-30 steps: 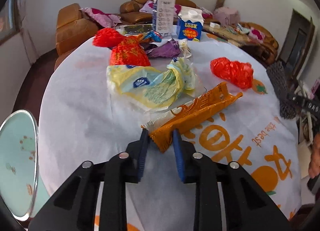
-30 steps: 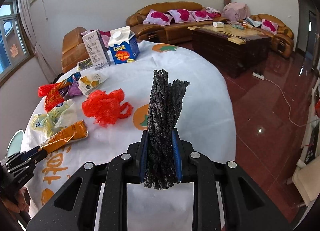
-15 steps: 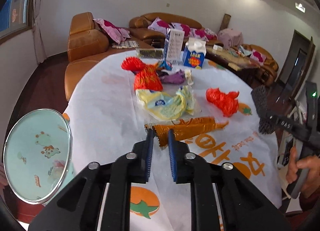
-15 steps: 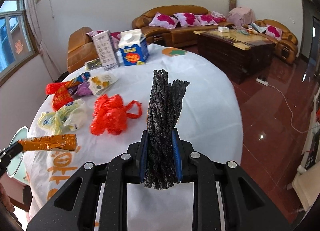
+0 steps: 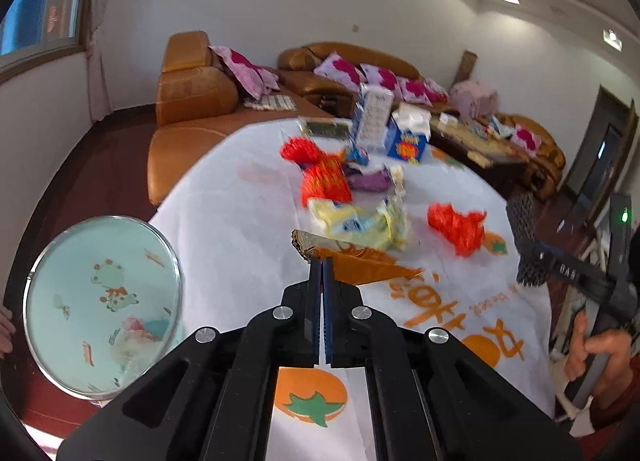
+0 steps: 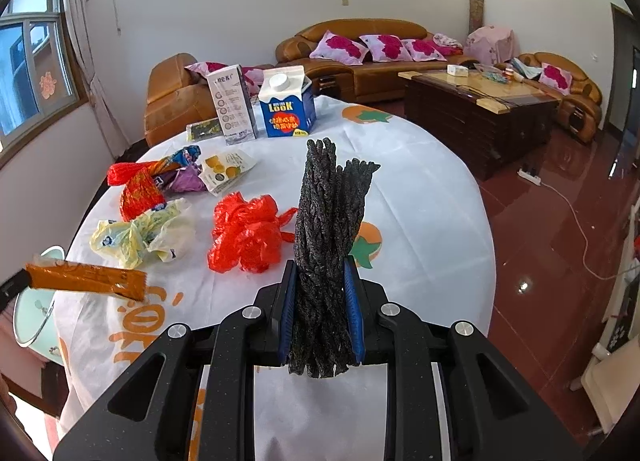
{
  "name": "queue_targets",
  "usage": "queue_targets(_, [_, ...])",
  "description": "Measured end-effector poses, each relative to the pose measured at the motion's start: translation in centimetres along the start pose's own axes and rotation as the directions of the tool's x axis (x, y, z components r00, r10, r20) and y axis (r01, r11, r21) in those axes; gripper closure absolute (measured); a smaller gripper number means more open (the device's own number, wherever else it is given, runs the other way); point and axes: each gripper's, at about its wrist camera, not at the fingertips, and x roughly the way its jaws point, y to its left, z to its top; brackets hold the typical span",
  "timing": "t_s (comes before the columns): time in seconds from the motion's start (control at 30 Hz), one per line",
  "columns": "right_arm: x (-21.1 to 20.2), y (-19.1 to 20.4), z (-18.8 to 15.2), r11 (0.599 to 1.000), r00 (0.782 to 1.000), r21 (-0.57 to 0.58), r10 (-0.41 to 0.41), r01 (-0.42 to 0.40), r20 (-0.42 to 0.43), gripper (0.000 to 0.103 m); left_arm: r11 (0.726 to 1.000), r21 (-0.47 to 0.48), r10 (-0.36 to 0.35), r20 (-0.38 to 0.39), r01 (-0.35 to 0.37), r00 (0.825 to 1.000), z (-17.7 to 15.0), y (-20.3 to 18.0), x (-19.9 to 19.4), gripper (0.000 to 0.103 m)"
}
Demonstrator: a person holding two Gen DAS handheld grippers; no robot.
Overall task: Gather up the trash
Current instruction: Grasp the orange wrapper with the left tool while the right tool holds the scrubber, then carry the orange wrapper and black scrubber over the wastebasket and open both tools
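Note:
My left gripper (image 5: 322, 261) is shut on an orange snack wrapper (image 5: 360, 265) and holds it in the air above the white tablecloth (image 5: 224, 229); the wrapper also shows in the right wrist view (image 6: 86, 279). My right gripper (image 6: 320, 281) is shut on a dark textured folded bag (image 6: 330, 221), held upright. On the table lie a red plastic bag (image 6: 246, 237), a yellow-white plastic bag (image 6: 140, 235), a red wrapper (image 6: 138, 191), a purple wrapper (image 6: 186, 181) and a small white packet (image 6: 226, 167).
A round mint-green bin lid (image 5: 102, 307) sits low at the table's left edge. A blue milk carton (image 6: 286, 107) and a white carton (image 6: 232, 105) stand at the table's far side. Brown sofas (image 6: 360, 57) and a coffee table (image 6: 476, 109) stand beyond.
My left gripper has lifted the orange wrapper off the table and pulled back towards the near left edge. The right gripper has kept its hold on the dark bag, nearly still.

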Motion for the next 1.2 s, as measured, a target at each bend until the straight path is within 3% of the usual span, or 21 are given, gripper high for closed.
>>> queue_targets(0.17, [-0.5,1.4,0.5,0.999,0.999,-0.027,0.033,-0.032,0.018,0.079,1.0,-0.022,0.019,0.085,-0.017,0.996,1.7,0.8,-2.5,0.103])
queue_targets(0.57, [-1.0,6.8,1.3,0.98,0.985,-0.114,0.17,-0.166,0.03,0.079,0.998,-0.047,0.046,0.172,-0.038,0.984,3.2,2.0,-5.5,0.103])
queue_targets(0.93, [-0.8,15.2,1.3,0.91,0.937,-0.236,0.349,-0.342,-0.011,0.079,0.972,-0.141,0.216,0.222,-0.188,0.951,3.0,7.1,-9.1,0.103])
queue_targets(1.2, [-0.4,19.0,1.0,0.872,0.913,-0.281,0.406,-0.402,-0.044,0.079,0.942,-0.2,0.312,0.223,-0.27,0.923,2.6,10.4,-11.2,0.103])
